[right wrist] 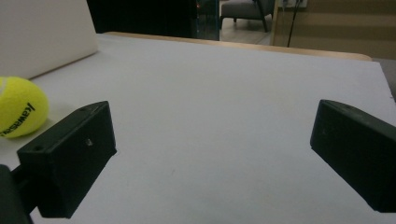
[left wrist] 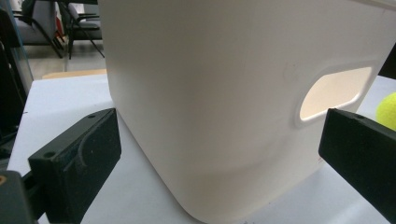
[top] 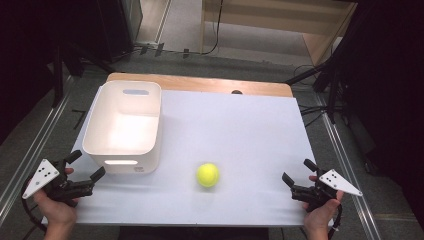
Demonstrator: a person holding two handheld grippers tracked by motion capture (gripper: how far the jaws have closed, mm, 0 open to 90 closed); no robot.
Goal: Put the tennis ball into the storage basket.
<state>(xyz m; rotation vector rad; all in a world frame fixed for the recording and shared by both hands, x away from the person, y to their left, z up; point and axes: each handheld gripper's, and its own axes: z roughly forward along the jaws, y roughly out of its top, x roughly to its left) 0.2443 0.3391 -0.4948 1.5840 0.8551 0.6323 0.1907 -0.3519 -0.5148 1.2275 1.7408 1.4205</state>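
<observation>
I am holding both grippers released at the table's [top: 240, 130] near edge, nothing between the jaws: the left gripper [top: 89, 167] at 8 o'clock, facing the white bin [top: 125, 122]; the right gripper [top: 296, 172] at 4 o'clock. The tennis ball [top: 207, 175] is lying loose at 6 o'clock, just beside the bin, probably so either claw can reach it.

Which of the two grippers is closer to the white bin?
The left gripper. Its open jaws sit right beside the near corner of the white bin, while the right gripper is far across the table, beyond the tennis ball.
</observation>
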